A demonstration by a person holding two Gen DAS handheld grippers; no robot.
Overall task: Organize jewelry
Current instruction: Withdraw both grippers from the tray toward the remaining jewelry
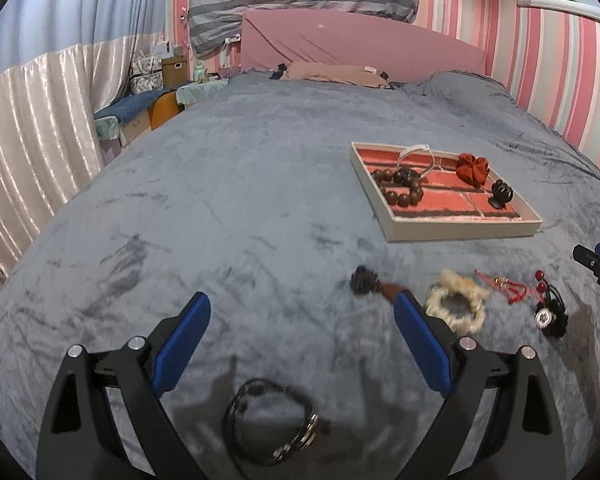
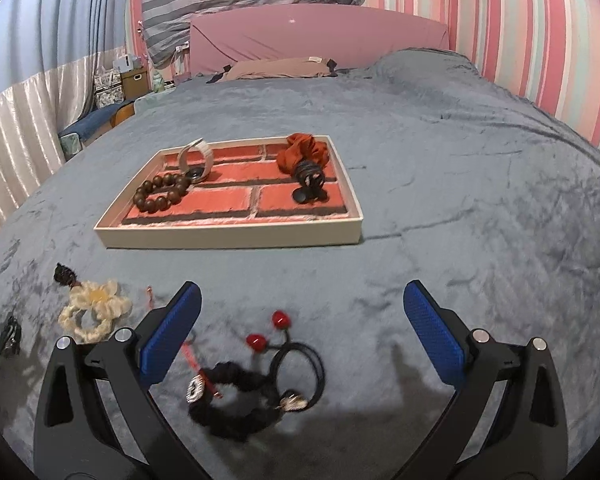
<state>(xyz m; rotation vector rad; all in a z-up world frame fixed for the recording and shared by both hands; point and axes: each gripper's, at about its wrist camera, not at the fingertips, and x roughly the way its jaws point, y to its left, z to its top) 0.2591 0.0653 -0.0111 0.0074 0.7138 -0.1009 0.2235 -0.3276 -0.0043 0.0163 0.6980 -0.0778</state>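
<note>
While both tools hover over the grey plush bed (image 2: pixel 440 140):
Left hand-held gripper (image 1: pixel 302 340): spread wide, empty, above a black cord bracelet (image 1: pixel 272 420).
Right hand-held gripper (image 2: pixel 302 332): spread wide, empty, above a black scrunchie (image 2: pixel 236 404).
Brick-patterned jewelry tray (image 2: pixel 228 236): holds brown wooden bead bracelet (image 2: pixel 162 192), rust scrunchie (image 2: pixel 300 152).

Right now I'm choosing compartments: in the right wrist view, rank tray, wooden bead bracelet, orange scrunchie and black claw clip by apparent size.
1. Tray
2. Wooden bead bracelet
3. Orange scrunchie
4. Black claw clip
The scrunchie lies farther back and partly behind the clip, so ranks 2 and 3 are unsure.
</note>
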